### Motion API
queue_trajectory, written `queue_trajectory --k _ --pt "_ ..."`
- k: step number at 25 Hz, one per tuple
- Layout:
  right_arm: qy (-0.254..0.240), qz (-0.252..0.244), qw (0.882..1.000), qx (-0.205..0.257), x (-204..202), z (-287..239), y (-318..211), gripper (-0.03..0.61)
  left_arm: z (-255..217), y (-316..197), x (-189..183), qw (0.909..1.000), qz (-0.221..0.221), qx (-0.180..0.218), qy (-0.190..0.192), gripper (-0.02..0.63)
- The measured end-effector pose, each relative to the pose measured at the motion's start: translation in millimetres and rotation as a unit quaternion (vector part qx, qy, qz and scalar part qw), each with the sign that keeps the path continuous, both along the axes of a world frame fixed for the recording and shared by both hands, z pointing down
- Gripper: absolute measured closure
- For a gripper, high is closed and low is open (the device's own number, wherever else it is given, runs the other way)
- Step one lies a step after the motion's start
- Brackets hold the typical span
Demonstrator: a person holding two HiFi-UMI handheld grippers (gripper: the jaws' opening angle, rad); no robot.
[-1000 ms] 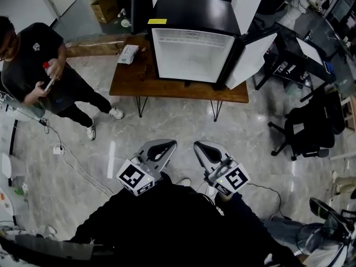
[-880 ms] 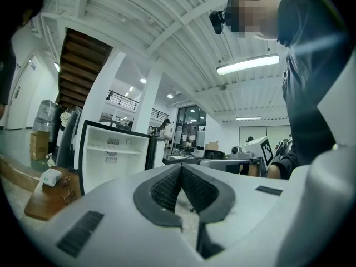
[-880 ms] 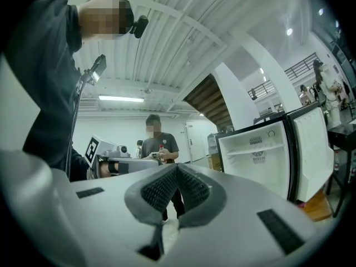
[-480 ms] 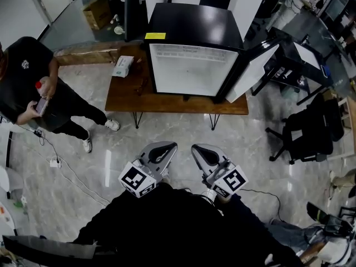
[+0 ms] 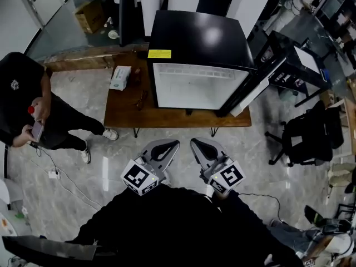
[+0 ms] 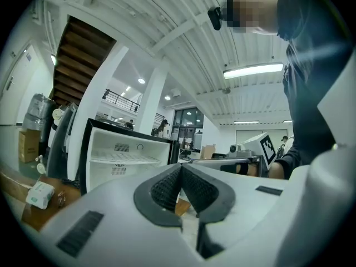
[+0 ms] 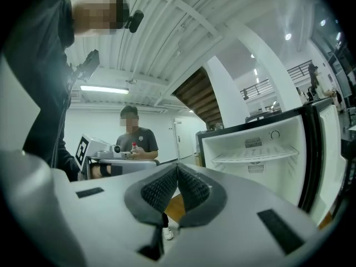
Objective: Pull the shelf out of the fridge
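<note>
Well beyond right claw (image 7: 177, 170), shelf (image 7: 253, 156)

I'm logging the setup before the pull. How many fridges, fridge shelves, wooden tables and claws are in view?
fridge: 1
shelf: 1
wooden table: 1
claws: 2 (left claw, right claw, both shut and empty)
Total: 5
</note>
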State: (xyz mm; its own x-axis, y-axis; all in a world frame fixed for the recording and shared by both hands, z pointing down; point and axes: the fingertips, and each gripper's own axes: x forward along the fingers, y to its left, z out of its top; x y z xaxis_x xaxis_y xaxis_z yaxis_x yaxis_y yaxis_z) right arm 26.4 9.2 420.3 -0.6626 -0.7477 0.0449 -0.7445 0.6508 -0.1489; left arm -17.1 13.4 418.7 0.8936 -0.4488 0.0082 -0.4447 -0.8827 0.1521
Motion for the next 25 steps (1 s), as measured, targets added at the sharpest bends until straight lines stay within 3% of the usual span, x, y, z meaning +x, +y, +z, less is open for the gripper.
queue_trajectory --k 8,14,18,22,23,25 --pt "-0.037 0.069 0.996 -0.037 -5.2 13.2 -78.3 0.571 8.5 -71.9 -13.4 0.9998 0.011 0.013 -0.002 0.607" --pt "-0.136 0.14 0.976 -0.092 21.8 29.5 -130.9 0.569 11.9 -119.6 -12.1 0.9999 -0.002 0.015 0.0 0.607" --pt "-0.232 0.198 0.943 -0.133 49.2 47.4 -176.8 0.569 18.8 -152.1 -6.7 0.9999 -0.015 0.007 -0.001 0.607" --pt "-0.317 0.22 0.909 -0.154 69.2 60.8 -220.2 0.544 21.6 -174.0 5.6 0.9996 -0.027 0.006 -0.006 0.607" --pt "-0.345 0.228 0.895 -0.166 75.1 67.8 -231.4 0.501 21.8 -179.8 8.9 0.9995 -0.03 0.006 -0.007 0.607" --pt "-0.399 0.257 0.855 -0.207 89.0 90.7 -251.4 0.428 21.8 -192.5 15.6 0.9992 -0.038 0.007 -0.01 0.607"
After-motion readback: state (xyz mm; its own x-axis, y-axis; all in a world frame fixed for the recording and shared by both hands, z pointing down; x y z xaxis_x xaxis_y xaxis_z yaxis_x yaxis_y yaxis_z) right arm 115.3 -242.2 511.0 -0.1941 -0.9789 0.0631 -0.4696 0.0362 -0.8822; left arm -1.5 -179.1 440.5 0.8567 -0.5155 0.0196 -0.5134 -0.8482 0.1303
